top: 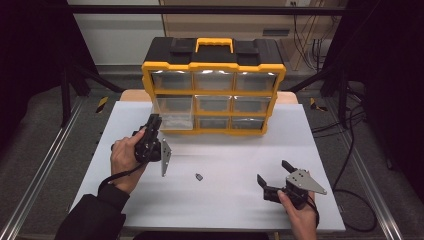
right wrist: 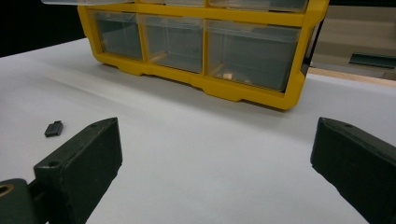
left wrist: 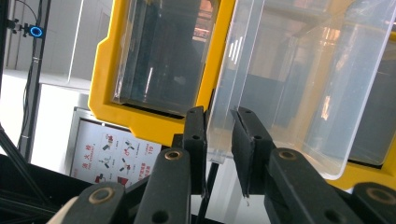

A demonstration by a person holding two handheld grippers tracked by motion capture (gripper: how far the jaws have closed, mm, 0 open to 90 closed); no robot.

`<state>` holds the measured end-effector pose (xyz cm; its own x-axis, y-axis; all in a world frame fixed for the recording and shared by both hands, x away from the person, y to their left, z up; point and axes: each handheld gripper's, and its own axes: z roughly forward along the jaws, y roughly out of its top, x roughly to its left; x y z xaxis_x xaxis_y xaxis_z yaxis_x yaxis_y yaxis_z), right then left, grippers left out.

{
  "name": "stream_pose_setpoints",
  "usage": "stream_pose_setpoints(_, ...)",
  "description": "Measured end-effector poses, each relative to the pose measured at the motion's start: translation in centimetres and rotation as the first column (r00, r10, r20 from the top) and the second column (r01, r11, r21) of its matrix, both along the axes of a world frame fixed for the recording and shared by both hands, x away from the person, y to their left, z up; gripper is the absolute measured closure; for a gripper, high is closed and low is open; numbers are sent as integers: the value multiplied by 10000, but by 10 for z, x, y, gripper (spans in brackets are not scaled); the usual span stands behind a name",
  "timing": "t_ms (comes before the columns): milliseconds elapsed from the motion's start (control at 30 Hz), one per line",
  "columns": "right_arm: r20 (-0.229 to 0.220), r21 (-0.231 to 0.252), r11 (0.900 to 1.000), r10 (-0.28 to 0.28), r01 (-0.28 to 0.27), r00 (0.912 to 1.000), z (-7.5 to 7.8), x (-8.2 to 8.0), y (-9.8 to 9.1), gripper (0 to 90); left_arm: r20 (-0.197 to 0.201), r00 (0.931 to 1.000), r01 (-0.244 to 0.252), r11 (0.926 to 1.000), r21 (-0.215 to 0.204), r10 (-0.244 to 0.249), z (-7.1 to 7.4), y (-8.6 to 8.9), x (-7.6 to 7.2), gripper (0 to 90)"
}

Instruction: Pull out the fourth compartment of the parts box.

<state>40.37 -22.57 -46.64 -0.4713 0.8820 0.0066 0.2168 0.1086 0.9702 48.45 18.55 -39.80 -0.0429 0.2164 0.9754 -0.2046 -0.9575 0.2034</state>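
Note:
A yellow and black organizer (top: pixel 214 56) with clear drawers stands at the back of the white table (top: pixel 220 200). Its left middle clear drawer (top: pixel 174 115) is pulled partway out. My left gripper (top: pixel 155 121) is shut on that drawer's front wall; in the left gripper view the clear drawer (left wrist: pixel 299 93) sits between the black jaws of the left gripper (left wrist: pixel 219 135), beside the yellow frame (left wrist: pixel 140 123). My right gripper (top: pixel 272 171) rests low at the table's right, open with nothing in it. A small dark part (top: pixel 199 176) lies between the hands, left of the right gripper (right wrist: pixel 217 158) as the small dark part (right wrist: pixel 53 128).
The organizer's bottom row (right wrist: pixel 205 84) faces the right gripper across bare white table. Metal rails (top: pixel 45 165) and cables (top: pixel 350 165) run along both sides of the table. A printed instruction sheet (left wrist: pixel 116 154) hangs behind the organizer.

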Motion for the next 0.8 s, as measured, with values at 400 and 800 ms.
stream_pose_setpoints(400, 5, 11, 10000, -7, 7, 10000, 0, 0, 0, 23, -43, 10000, 2, 10000, -62, -2, 0, 0, -5, 754)
stream_pose_setpoints(800, 4, 15, 10000, 15, -15, 10000, 0, -1, 0, 23, -48, 10000, 62, 9999, -82, -63, 0, 1, -10, 753)
